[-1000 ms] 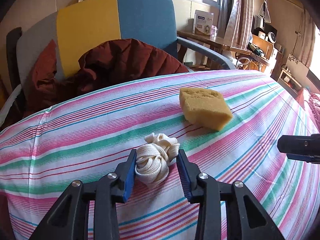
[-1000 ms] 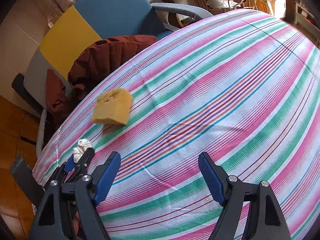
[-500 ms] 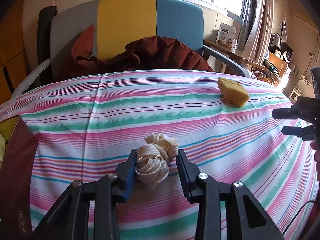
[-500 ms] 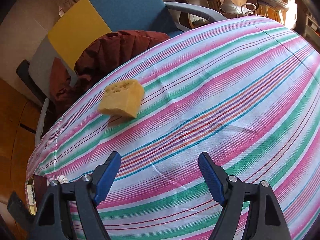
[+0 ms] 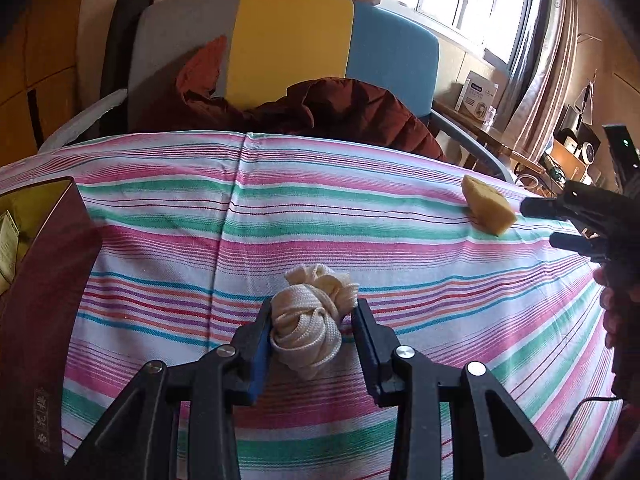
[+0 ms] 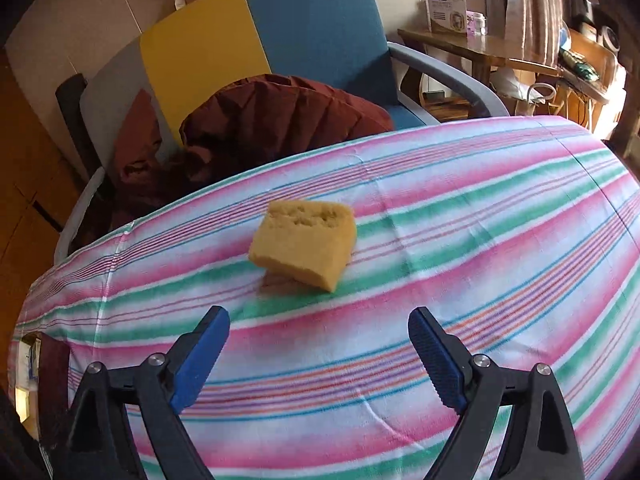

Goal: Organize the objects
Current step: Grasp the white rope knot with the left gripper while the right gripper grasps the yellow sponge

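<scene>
My left gripper (image 5: 312,316) is shut on a cream bundle of knotted rope (image 5: 310,322) and holds it above the striped tablecloth (image 5: 160,240). A dark red box (image 5: 44,280) with a yellow lining stands at the left edge, close to the left gripper. A yellow sponge (image 6: 306,242) lies on the cloth just ahead of my right gripper (image 6: 320,332), which is open and empty. The sponge also shows far right in the left wrist view (image 5: 486,204), with the right gripper's fingers (image 5: 560,208) beside it.
A grey, yellow and blue armchair (image 5: 288,48) with a dark red jacket (image 5: 340,112) stands behind the table. A wooden side table with a white box (image 6: 446,6) is at the back right. The dark red box (image 6: 52,364) sits at the table's left edge.
My left gripper has carried the rope bundle leftward, bringing the dark red box into view. My right gripper has moved closer to the sponge, staying open.
</scene>
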`<act>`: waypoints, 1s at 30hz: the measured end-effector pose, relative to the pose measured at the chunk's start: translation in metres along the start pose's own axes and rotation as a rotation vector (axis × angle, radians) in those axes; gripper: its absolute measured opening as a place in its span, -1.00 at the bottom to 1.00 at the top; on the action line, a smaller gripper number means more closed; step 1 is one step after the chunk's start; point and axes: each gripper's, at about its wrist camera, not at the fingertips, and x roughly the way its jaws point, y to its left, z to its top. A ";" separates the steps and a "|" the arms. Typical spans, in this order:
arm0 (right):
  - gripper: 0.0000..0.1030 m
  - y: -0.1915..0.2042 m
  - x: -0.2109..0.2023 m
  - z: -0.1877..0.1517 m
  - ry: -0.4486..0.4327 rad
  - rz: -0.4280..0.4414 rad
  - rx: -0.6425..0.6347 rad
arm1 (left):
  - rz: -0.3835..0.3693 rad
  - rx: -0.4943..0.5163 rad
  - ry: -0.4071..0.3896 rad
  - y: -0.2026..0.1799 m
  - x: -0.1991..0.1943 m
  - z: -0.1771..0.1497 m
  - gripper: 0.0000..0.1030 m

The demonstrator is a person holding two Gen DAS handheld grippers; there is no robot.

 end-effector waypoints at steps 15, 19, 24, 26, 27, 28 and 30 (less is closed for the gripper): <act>0.33 0.019 0.066 0.028 -0.011 -0.113 -0.031 | -0.038 -0.032 -0.016 0.006 0.000 -0.002 -0.27; 0.26 0.021 0.058 0.021 -0.027 -0.095 -0.058 | -0.045 -0.038 -0.017 0.008 -0.001 -0.002 -0.27; 0.25 0.037 0.035 0.004 -0.014 -0.017 -0.096 | -0.047 -0.041 -0.016 0.008 -0.001 -0.002 -0.27; 0.25 0.048 0.020 -0.006 -0.016 0.018 -0.128 | -0.046 -0.041 -0.016 0.007 -0.001 -0.002 -0.27; 0.25 0.056 0.011 -0.011 -0.017 0.035 -0.140 | -0.046 -0.041 -0.016 0.007 -0.002 -0.002 -0.27; 0.25 0.060 0.004 -0.017 -0.015 0.048 -0.149 | -0.045 -0.040 -0.015 0.008 -0.001 -0.002 -0.27; 0.25 0.070 -0.011 -0.030 -0.009 0.072 -0.171 | -0.043 -0.039 -0.014 0.008 -0.001 -0.002 -0.27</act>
